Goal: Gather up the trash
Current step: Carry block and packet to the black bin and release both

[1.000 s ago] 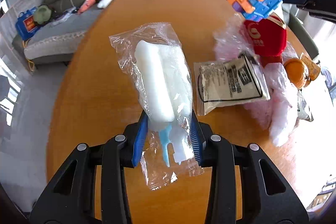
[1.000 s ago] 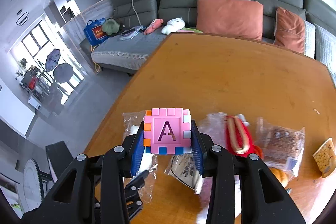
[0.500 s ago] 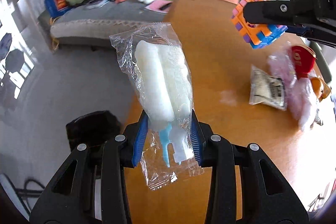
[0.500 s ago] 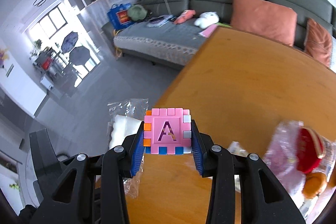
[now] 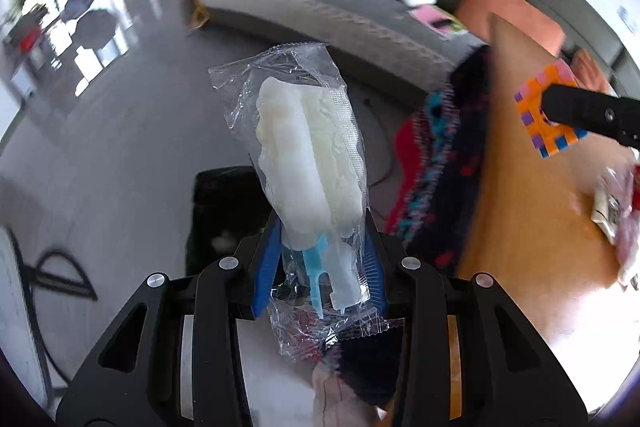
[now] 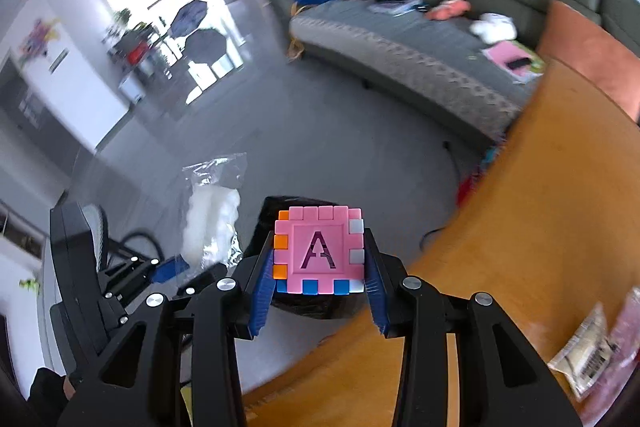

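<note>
Right now both tongs are full, so two things are picked up but not thrown away yet. The left tongs (image 5: pixel 320 267) are squeezed shut on a clear plastic bag (image 5: pixel 308 163) with a white brush inside; the bag sticks straight out past the tips. The right tongs (image 6: pixel 320 267) are squeezed shut on a pink block (image 6: pixel 319 250) with a letter A on its front. Both tongs are out past the edge of the wooden table (image 6: pixel 560 227), over the gray floor (image 5: pixel 120 147). A black bin (image 5: pixel 224 207) sits on the floor just past the left tongs, under the bag. It also peeks out from behind the block in the right view. That looks like the place for the trash, so I think the next step is to let go over it. The bag seems closer to the bin than the block does. More trash is left to collect: on the table, off to the right of the right tongs, lie a printed packet (image 6: pixel 588 355) and some pinkish wrapping (image 6: pixel 628 327). So the job looks about partway done.
</note>
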`<state>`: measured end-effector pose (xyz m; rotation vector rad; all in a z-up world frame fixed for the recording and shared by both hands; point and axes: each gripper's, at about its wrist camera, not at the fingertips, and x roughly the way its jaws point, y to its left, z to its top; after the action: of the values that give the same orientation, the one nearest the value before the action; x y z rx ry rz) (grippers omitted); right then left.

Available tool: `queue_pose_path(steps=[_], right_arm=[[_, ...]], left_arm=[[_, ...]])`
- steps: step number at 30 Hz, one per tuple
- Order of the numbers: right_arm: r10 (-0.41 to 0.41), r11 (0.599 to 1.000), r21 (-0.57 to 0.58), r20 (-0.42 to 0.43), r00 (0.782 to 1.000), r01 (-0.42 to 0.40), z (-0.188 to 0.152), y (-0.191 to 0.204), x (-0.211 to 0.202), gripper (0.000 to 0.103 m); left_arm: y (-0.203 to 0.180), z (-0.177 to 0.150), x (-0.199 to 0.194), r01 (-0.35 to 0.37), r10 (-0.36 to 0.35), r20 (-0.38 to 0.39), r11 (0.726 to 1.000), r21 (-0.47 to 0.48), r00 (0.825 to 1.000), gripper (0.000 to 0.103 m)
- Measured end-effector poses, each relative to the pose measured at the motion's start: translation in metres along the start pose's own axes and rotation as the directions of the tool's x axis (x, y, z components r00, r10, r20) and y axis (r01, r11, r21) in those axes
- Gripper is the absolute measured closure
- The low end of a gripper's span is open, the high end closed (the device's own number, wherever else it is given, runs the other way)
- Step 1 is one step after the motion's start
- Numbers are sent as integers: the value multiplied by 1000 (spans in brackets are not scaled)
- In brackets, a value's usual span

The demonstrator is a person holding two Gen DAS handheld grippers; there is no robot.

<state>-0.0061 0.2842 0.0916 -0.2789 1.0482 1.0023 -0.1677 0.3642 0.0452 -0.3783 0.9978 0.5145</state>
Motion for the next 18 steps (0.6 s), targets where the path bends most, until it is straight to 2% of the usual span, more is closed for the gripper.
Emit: queue_pose_path(steps=[11, 12, 13, 15, 18], right_arm=[[91, 993, -61, -93, 991, -97, 38, 69, 70, 62], [117, 991, -53, -108, 987, -124, 44, 76, 79, 60], [118, 991, -46, -122, 985, -124, 51, 80, 85, 50], [112, 992, -46, -112, 987, -117, 62, 88, 91, 42], [106, 992, -61, -100, 989, -112, 72, 95, 93, 42]], left_arm=[[87, 1, 12, -90, 87, -28, 988, -128, 996, 64], [94, 1, 12, -94, 91, -32, 985, -141, 995, 49], [102, 4, 15, -104, 99, -41, 982, -158, 994, 12], [115, 11, 18, -136, 133, -33, 974, -182, 991, 6], [128, 22, 21, -162, 160, -25, 960, -228, 987, 6]])
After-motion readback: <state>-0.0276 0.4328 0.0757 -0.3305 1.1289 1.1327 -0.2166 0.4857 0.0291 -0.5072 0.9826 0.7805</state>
